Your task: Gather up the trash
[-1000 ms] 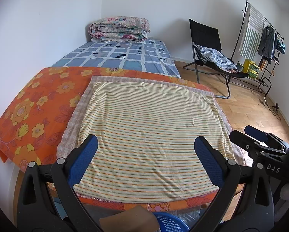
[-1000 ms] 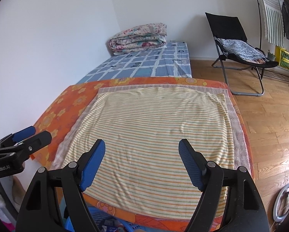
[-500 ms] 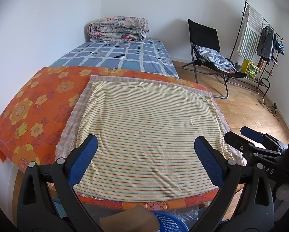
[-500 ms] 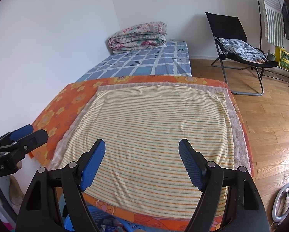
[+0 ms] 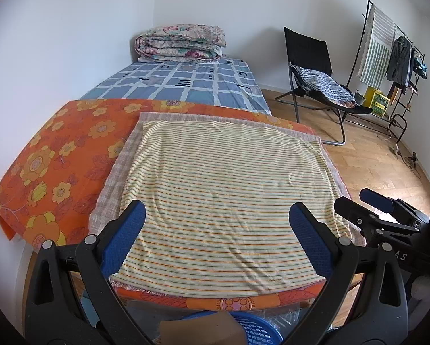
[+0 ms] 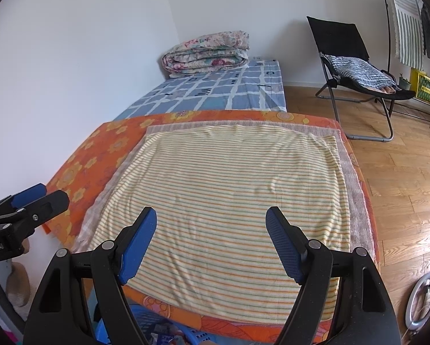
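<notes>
My left gripper (image 5: 216, 230) and right gripper (image 6: 212, 235) gape wide, empty, over the striped yellow cloth (image 5: 223, 201); no trash visible, so I scan before reaching.

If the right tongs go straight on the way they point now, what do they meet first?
Most likely the yellow striped cloth spread on the orange flowered cover. The open right tongs hold nothing; depth is unclear.

Both views are bright with soft, even daylight, and the white wall (image 5: 71, 43) is nearly washed out toward 10 o'clock. Sunlit patches glare on the wooden floor (image 6: 401, 172) toward 3 o'clock. Fisheye distortion bends straight lines at the rims, black vignetting fills the corners, and focus is sharp without motion blur.
</notes>
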`<act>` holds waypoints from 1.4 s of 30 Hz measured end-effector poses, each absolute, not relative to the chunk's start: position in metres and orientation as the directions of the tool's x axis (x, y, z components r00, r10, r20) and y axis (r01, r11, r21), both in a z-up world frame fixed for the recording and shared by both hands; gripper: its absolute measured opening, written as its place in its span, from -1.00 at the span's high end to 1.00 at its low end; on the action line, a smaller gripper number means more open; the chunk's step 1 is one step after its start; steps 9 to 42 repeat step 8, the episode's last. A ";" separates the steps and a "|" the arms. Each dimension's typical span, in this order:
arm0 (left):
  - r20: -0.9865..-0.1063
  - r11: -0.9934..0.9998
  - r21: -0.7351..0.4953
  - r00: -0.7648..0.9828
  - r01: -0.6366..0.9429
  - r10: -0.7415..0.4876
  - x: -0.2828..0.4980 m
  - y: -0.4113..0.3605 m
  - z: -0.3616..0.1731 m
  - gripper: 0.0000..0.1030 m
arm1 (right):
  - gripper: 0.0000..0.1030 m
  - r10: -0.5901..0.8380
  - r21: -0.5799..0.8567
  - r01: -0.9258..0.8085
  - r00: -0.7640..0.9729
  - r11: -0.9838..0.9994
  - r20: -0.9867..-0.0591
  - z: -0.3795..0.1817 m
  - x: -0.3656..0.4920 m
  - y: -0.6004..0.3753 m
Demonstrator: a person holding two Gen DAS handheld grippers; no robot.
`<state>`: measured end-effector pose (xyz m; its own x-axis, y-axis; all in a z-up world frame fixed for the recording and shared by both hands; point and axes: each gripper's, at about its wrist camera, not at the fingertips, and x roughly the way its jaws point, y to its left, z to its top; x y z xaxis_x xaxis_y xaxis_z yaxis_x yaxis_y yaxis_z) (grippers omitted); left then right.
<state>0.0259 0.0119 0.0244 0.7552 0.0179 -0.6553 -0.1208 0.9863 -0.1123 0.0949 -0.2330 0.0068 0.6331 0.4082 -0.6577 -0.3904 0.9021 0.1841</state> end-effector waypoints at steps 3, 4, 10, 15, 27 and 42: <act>-0.651 0.988 -0.099 0.759 -0.120 0.027 0.025 0.011 0.025 -0.98 | -0.52 0.407 0.183 -0.390 0.632 0.902 -0.660 0.006 0.095 -0.232; -0.648 0.988 -0.098 0.761 -0.121 0.028 0.025 0.011 0.025 -0.98 | -0.52 0.406 0.182 -0.390 0.631 0.903 -0.661 0.006 0.095 -0.232; -0.643 0.988 -0.095 0.765 -0.126 0.036 0.024 0.012 0.025 -0.98 | -0.52 0.402 0.185 -0.383 0.627 0.905 -0.667 0.004 0.097 -0.234; -0.643 0.988 -0.095 0.765 -0.126 0.036 0.024 0.012 0.025 -0.98 | -0.52 0.402 0.185 -0.383 0.627 0.905 -0.667 0.004 0.097 -0.234; -0.643 0.988 -0.095 0.765 -0.126 0.036 0.024 0.012 0.025 -0.98 | -0.52 0.402 0.185 -0.383 0.627 0.905 -0.667 0.004 0.097 -0.234; -0.643 0.988 -0.095 0.765 -0.126 0.036 0.024 0.012 0.025 -0.98 | -0.52 0.402 0.185 -0.383 0.627 0.905 -0.667 0.004 0.097 -0.234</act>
